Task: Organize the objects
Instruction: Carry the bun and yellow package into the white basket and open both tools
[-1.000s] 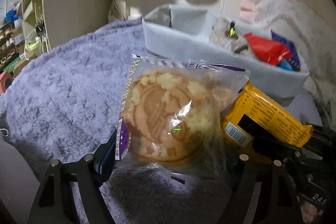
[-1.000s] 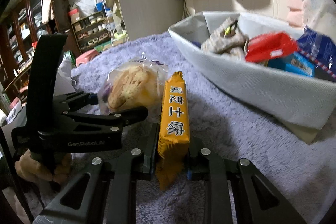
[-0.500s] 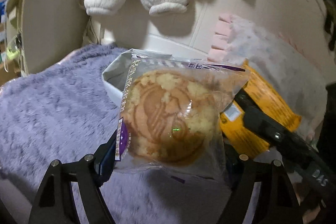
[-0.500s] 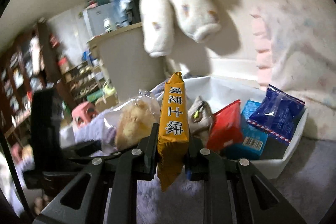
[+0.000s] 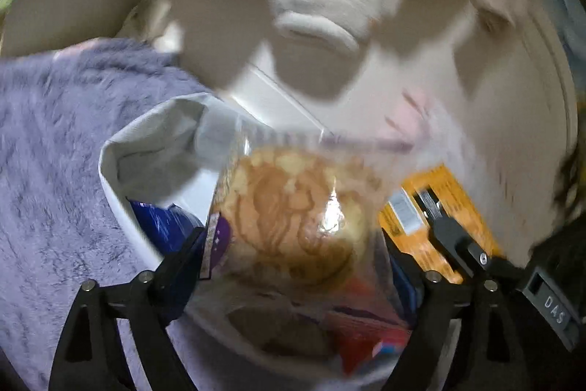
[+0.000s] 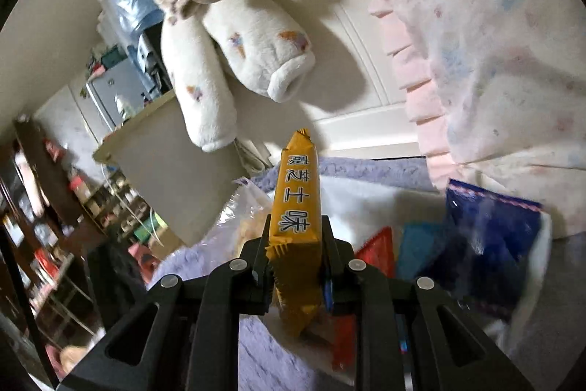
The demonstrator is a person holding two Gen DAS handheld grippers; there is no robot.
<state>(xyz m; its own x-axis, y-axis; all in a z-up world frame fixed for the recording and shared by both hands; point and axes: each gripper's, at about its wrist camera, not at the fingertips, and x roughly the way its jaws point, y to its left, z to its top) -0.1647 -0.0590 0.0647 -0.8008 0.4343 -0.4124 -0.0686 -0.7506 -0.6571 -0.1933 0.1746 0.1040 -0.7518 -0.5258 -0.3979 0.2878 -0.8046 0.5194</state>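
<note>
STEP: carrying snacks over fabric bin [image 5: 121, 167] | left gripper [image 5: 293, 262] jaws just widening around bagged pastry [image 5: 293, 218], release apparently starting | right gripper [image 6: 296, 266] clenched on yellow snack bar [image 6: 296, 207] | NEXT: drop both into bin below.

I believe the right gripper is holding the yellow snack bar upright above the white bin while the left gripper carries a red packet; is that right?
Not quite. The left gripper has no red packet between its fingers but a clear-wrapped round pastry, as the left wrist view shows. The rest holds: the right gripper grips the yellow snack bar upright above the white bin.
</note>
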